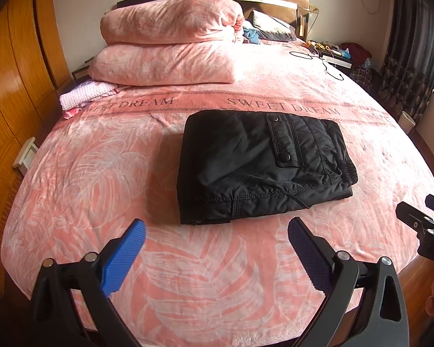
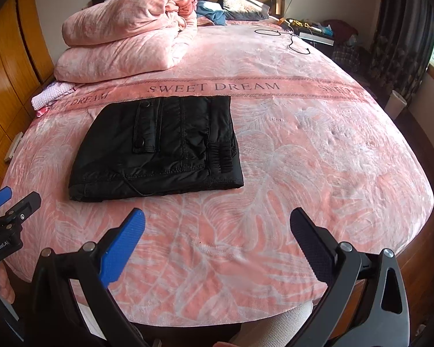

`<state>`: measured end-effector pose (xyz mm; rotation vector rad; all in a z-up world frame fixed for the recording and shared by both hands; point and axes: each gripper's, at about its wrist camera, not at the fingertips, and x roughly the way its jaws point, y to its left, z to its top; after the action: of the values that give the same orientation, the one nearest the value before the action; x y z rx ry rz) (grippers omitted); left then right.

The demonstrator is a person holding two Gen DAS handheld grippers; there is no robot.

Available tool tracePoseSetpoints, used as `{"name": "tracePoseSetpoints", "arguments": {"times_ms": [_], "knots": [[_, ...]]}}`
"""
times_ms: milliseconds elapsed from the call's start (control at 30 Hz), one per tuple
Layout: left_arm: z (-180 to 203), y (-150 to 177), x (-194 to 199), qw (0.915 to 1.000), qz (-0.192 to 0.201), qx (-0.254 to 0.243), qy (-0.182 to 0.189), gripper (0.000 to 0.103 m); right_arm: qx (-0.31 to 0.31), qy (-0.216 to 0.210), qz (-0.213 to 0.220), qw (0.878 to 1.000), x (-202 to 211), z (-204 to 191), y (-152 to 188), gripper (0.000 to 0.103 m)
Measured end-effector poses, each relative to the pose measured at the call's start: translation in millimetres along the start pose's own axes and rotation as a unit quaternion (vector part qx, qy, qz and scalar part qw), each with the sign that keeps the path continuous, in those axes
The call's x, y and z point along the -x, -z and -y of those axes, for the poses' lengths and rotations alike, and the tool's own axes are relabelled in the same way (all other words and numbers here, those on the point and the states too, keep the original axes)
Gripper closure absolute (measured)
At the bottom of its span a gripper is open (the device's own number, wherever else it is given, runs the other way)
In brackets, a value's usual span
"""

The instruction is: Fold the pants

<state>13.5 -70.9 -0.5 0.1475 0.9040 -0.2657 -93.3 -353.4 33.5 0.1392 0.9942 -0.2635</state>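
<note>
The black pants (image 1: 260, 164) lie folded into a compact rectangle on the pink bed cover (image 1: 188, 274), flap pocket and elastic waistband on top. They also show in the right wrist view (image 2: 159, 147). My left gripper (image 1: 217, 231) is open and empty, held above the bed a short way in front of the pants' near edge. My right gripper (image 2: 217, 222) is open and empty, in front and to the right of the pants, and shows at the right edge of the left wrist view (image 1: 419, 217).
A folded pink quilt (image 1: 170, 46) is stacked at the head of the bed, with a small knitted cloth (image 1: 84, 95) beside it. A black cable (image 1: 327, 63) lies at the far right. Wooden wardrobe (image 1: 11, 86) stands left; a cluttered nightstand (image 1: 350, 55) and curtains stand right.
</note>
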Motion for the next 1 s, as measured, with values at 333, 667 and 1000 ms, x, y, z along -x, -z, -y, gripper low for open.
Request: {"name": "tracePoseSetpoints", "arguments": {"times_ms": [333,667,1000], "knots": [[-2,0,-1,1.0,-0.005,0.006,-0.003,0.004,-0.007,-0.001,-0.007,1.0,-6,-1,0,0.003],[-6,2,-6,0.9998,-0.015,0.012,-0.003,0.004,-0.007,0.003,-0.01,1.0,-10,-2,-1,0.003],[-7,2,-8,0.9998,-0.017,0.01,-0.002,0.004,-0.006,0.002,-0.011,1.0,-12,-2,0,0.003]]}}
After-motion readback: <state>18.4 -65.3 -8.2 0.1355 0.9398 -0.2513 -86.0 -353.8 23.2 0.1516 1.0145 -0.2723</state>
